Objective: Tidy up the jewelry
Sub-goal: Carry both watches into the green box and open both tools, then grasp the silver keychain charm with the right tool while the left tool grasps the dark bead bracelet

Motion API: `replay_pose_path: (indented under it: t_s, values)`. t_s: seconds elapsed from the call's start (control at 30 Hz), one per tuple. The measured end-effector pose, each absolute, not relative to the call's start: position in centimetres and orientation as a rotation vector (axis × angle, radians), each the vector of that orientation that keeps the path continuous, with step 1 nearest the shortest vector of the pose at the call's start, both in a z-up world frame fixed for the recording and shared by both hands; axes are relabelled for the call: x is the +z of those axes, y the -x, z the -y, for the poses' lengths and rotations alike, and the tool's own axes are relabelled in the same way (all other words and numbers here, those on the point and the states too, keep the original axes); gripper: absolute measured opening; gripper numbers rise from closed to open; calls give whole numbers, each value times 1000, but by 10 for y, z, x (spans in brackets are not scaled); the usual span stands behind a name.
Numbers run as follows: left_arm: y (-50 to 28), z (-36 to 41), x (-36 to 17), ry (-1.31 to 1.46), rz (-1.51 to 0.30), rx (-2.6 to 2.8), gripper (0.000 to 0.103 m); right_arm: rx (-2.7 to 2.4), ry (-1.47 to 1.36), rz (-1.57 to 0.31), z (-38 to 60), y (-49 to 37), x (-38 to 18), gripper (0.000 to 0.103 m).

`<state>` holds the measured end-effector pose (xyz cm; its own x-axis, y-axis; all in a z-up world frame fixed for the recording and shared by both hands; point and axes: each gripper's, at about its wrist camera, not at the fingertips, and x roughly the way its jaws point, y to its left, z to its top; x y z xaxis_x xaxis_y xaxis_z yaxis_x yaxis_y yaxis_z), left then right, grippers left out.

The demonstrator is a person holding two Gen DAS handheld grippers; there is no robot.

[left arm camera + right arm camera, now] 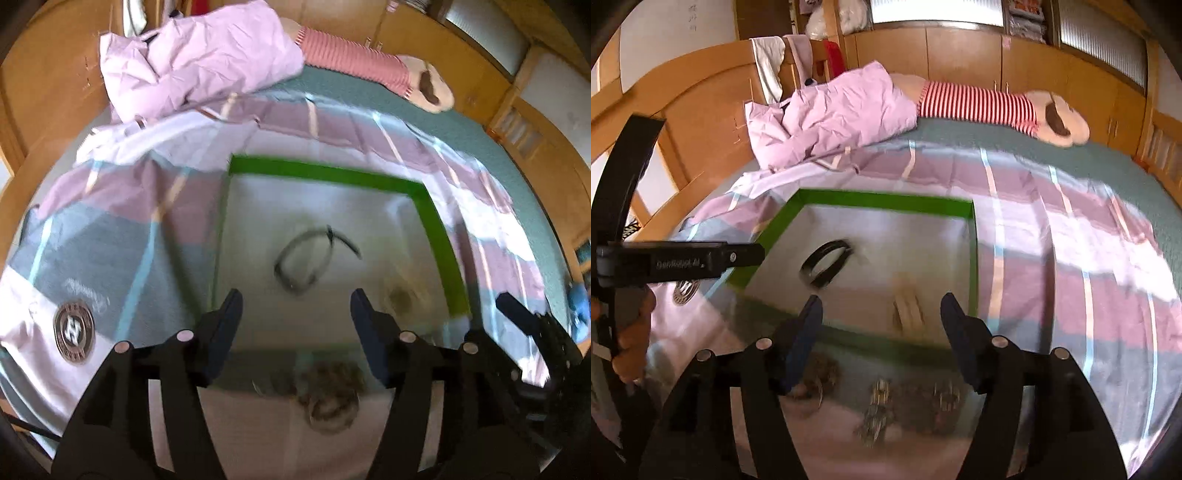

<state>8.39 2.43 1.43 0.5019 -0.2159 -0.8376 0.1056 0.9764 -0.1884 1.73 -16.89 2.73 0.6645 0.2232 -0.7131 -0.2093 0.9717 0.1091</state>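
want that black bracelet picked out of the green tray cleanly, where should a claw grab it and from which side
Probably from above. The black bracelet lies flat on the floor of the green tray, apart from the walls. Grip across one thin stretch of the band, one finger inside the loop, one outside. Blur hides the clasp detail.

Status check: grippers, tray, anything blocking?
Left gripper and right gripper open, empty. Black bracelet in green-edged tray; blurred jewelry outside. Nothing blocking.
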Motion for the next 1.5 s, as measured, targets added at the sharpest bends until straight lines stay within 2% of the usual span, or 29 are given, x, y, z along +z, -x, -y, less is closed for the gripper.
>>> replay_pose_path:
  t_s: [0.33,0.67,0.77,0.83,0.97,1.03,1.33,1.5]
  values:
    - [-39,0,-47,-36,-1225,-171,61,197,49,-1054,174,4,-33,65]
    - [-39,2,-73,-62,-1291,-142,61,268,176,-1119,137,9,-57,64]
    - [-41,-1,-77,-49,-1312,-140,61,277,217,-1152,128,10,-68,38]
    - [-41,-1,-79,-51,-1318,-142,61,279,226,-1171,125,10,-74,26]
    - [-40,1,-78,-52,-1312,-152,61,280,230,-1161,124,11,-74,10]
    - [-39,2,-76,-42,-1300,-162,62,285,219,-1150,125,11,-72,7]
    - [-42,11,-66,-20,-1248,-193,74,265,182,-1128,135,10,-62,7]
    - [-50,25,-73,-31,-1236,-183,75,257,171,-1122,138,12,-59,7]
